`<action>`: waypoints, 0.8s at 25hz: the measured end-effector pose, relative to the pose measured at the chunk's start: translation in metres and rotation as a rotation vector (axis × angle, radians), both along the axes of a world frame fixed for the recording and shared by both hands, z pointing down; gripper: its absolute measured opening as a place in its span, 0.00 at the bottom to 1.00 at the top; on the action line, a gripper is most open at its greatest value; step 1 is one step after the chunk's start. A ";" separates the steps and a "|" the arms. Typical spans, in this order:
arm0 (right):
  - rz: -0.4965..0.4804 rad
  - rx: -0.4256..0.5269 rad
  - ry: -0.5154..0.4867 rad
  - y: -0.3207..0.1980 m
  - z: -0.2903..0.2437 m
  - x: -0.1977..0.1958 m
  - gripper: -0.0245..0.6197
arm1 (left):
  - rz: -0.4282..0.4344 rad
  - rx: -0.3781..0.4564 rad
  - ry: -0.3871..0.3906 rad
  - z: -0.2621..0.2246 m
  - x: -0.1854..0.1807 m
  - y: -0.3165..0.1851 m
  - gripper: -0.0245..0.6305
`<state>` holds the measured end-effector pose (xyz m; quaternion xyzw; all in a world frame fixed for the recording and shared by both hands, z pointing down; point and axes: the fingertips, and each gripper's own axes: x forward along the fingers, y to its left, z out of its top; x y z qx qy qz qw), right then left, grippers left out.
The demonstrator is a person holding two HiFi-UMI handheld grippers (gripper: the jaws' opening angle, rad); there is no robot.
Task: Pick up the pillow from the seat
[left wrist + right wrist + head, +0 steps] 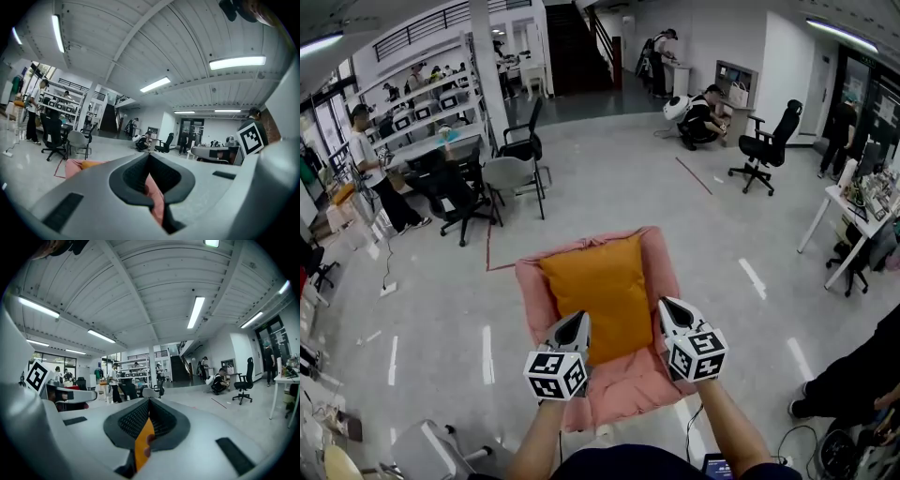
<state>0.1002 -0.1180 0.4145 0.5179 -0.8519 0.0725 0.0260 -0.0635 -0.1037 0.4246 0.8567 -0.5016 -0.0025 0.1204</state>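
Observation:
An orange pillow lies on a pink cushioned seat on the floor in front of me. My left gripper hovers over the pillow's near left corner, its jaws shut with nothing between them. My right gripper hangs over the pillow's right edge, also shut and empty. In the left gripper view, the left gripper shows pink seat fabric past its closed tips, and a strip of pillow at the left. In the right gripper view, the right gripper shows orange pillow past its closed jaws.
Black and grey office chairs stand behind the seat to the left. A white desk is at the right, and another black chair beyond it. Several people are at the room's edges. A person's dark-clad leg is at lower right.

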 end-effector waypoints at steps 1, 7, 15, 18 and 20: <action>0.002 -0.001 0.004 -0.004 0.000 -0.003 0.06 | 0.000 -0.002 0.005 0.001 -0.004 -0.004 0.04; 0.004 -0.011 0.029 -0.026 0.002 -0.020 0.06 | -0.001 -0.018 0.026 0.007 -0.022 -0.026 0.04; 0.000 -0.014 0.085 -0.056 0.003 -0.049 0.06 | 0.009 -0.033 0.057 0.014 -0.047 -0.057 0.04; 0.000 -0.022 0.093 -0.065 0.009 -0.054 0.06 | 0.014 -0.041 0.065 0.021 -0.052 -0.065 0.04; 0.003 -0.028 0.095 -0.071 0.012 -0.058 0.06 | 0.019 -0.049 0.070 0.025 -0.055 -0.071 0.04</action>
